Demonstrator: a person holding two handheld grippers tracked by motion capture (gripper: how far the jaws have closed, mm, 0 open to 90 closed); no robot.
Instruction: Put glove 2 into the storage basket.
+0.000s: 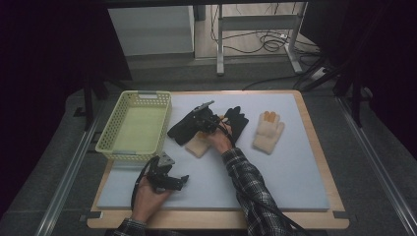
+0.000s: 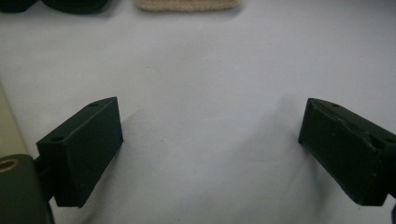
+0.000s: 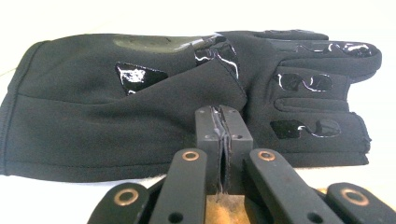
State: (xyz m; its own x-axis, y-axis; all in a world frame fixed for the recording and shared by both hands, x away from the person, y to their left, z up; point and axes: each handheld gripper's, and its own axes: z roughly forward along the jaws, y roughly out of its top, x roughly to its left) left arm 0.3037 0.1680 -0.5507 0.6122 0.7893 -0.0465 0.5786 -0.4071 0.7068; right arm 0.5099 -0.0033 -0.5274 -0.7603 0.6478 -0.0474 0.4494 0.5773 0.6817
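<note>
A black glove point(image 1: 181, 130) point(image 3: 116, 112) lies palm up at the middle of the grey mat point(image 1: 275, 172), partly over a cream glove point(image 1: 198, 147). My right gripper point(image 1: 195, 124) point(image 3: 223, 121) is on this black glove with its jaws pressed together, pinching the fabric by the thumb fold. A second black glove point(image 1: 237, 120) lies just to its right, and another cream glove point(image 1: 268, 130) further right. Near the front left of the mat, my left gripper point(image 1: 183, 181) point(image 2: 210, 149) stands open over bare mat, with nothing between its fingers.
A pale yellow mesh basket point(image 1: 109, 130) stands at the mat's left side, near the left gripper. The left gripper view catches a cream glove cuff point(image 2: 187, 4) and a black glove edge point(image 2: 70, 4) at its top. Metal rails run along both sides of the table.
</note>
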